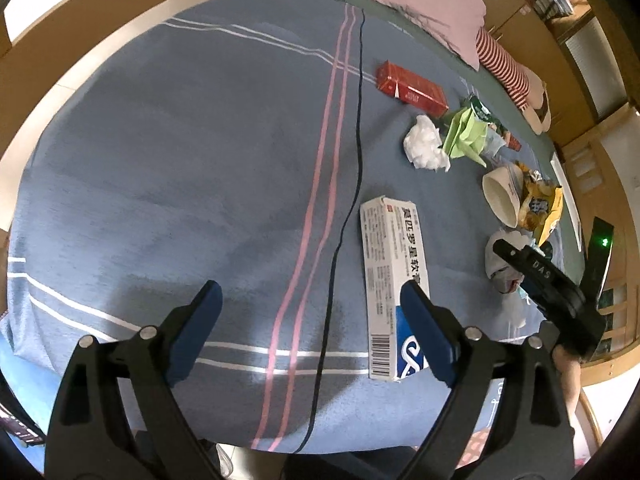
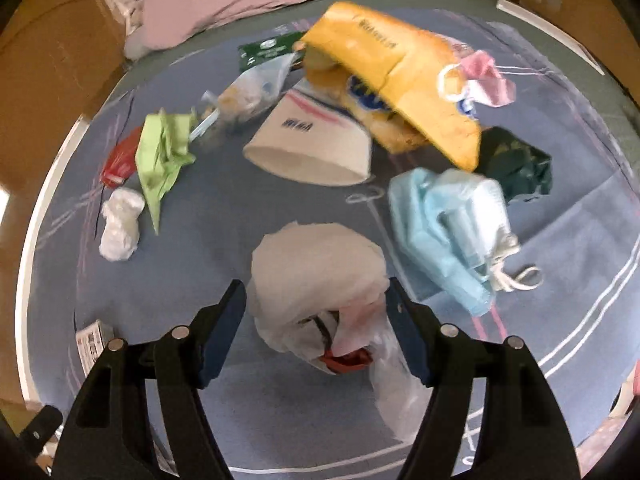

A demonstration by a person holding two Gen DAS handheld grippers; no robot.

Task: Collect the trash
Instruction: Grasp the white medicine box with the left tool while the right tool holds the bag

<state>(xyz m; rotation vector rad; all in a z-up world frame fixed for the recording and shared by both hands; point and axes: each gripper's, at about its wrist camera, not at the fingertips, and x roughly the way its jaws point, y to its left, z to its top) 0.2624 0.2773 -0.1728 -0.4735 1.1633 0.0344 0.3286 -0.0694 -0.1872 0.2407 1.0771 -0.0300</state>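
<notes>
On the blue bed sheet (image 1: 160,160), my left gripper (image 1: 316,320) gapes wide to catch the white box (image 1: 394,280); my right gripper (image 2: 316,324) sits half-open around the plastic bag (image 2: 320,280).

I am looking at a blue bedsheet (image 1: 180,184) with pink and white stripes, lying flat across the bed. A pink pillow (image 1: 424,4) is resting at the far end, with a red-and-white striped cushion (image 1: 504,68) sitting just beside it. Wooden furniture (image 1: 560,60) is standing beyond the bed.
</notes>
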